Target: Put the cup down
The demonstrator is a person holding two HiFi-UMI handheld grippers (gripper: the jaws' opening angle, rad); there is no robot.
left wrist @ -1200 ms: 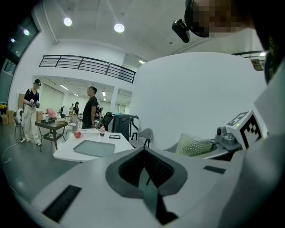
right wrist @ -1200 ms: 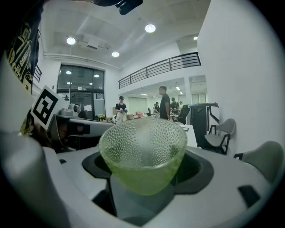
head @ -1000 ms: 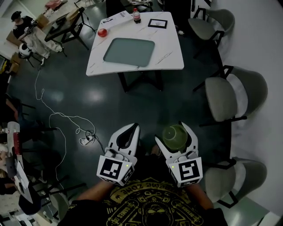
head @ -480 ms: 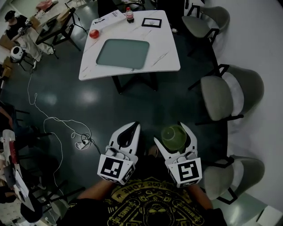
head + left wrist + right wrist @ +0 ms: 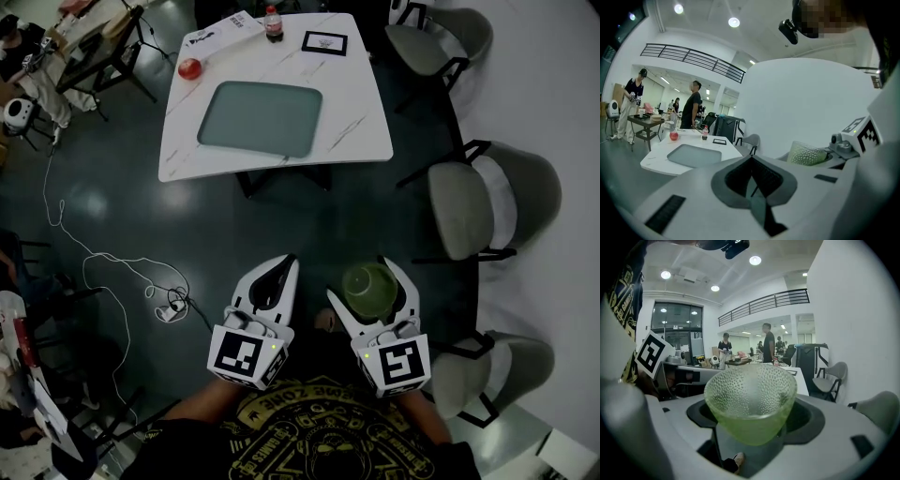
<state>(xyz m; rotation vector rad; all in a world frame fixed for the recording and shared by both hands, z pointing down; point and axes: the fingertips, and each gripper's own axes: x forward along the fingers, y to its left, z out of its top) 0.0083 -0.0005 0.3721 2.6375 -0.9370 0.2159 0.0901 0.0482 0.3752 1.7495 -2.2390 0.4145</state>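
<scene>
Green pebbled glass fills the right claw [image 5: 362, 279]: the cup [image 5: 369, 287] stands upright between its two jaws, which press on its sides, and it looks empty. It hangs over the dark floor, well short of the bench [image 5: 364, 103], off that bench's near edge. The left claw [image 5: 279, 272] is level with it, just as far from the bench, with its jaws brought together on nothing.

A grey tray [image 5: 261, 118] lies across the middle of the bench. Along the bench's far edge stand a dark bottle [image 5: 273, 24], a red round fruit [image 5: 190, 67] and a small framed card [image 5: 324, 42]. Grey chairs [image 5: 478, 212] line the bench's right side.

The step in hand looks like the carry towards the bench; the putting-down itself has not begun. The next move calls for bringing the cup over the bench while keeping it level. It then has to go down until its base rests flat, and only then should the jaws part. The task names no spot, so either the bare top near the bench's front edge or the tray would serve. The glass narrows toward its base, so a slackened grip before contact could let it slip.
</scene>
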